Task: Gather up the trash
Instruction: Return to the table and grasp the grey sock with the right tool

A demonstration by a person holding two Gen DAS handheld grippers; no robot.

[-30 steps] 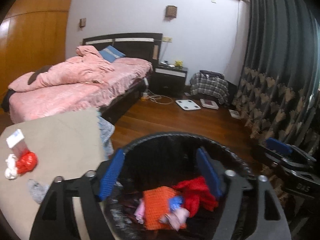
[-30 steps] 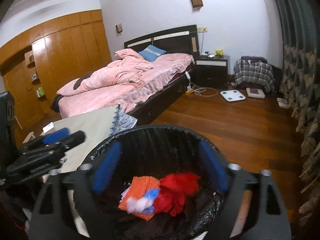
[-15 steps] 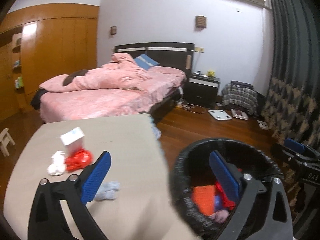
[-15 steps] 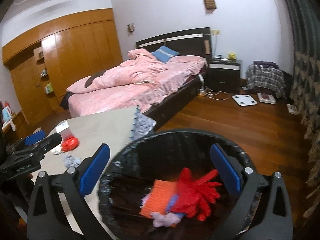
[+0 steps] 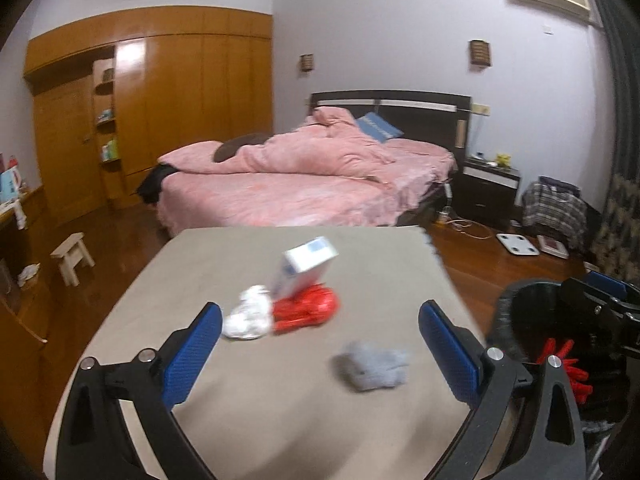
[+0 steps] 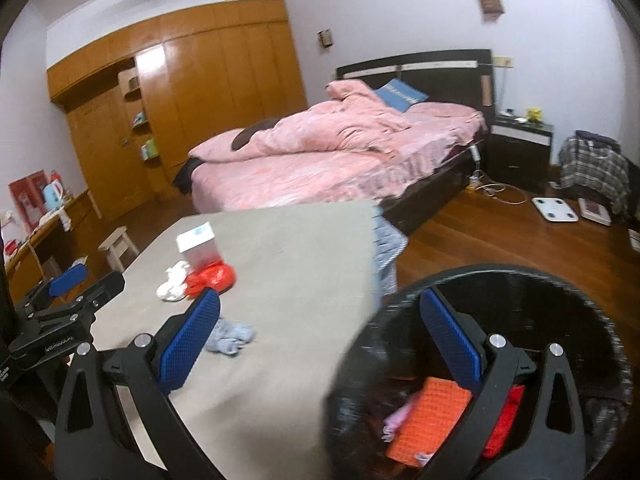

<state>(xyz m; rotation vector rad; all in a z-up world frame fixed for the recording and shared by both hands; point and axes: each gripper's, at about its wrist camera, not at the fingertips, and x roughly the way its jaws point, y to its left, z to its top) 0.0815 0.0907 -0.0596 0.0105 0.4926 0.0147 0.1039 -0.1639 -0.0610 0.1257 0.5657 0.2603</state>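
On the beige table (image 5: 248, 420) lie a white and blue box (image 5: 306, 270), a red crumpled bag (image 5: 306, 308), a white wad of tissue (image 5: 248, 314) and a grey-blue cloth (image 5: 372, 364). My left gripper (image 5: 320, 340) hangs open over the table's near part, the cloth just ahead between its fingers and untouched. The black-lined bin (image 6: 520, 276) stands right of the table with an orange cloth (image 6: 428, 416) and red pieces inside. My right gripper (image 6: 320, 332) is open and straddles the table edge and the bin rim. The box (image 6: 198, 246), bag (image 6: 212, 278) and cloth (image 6: 230, 338) lie to its left.
A bed with pink bedding (image 5: 320, 176) stands beyond the table, with a dark nightstand (image 5: 490, 192) to its right. Wooden wardrobes (image 5: 160, 108) line the left wall. A small stool (image 5: 72, 256) sits on the wood floor at left, and a white scale (image 5: 518, 244) at right.
Both grippers have swung left from over the bin toward the table. The left one's jaws spread a little wider, and the trash on the table now lies ahead of it.
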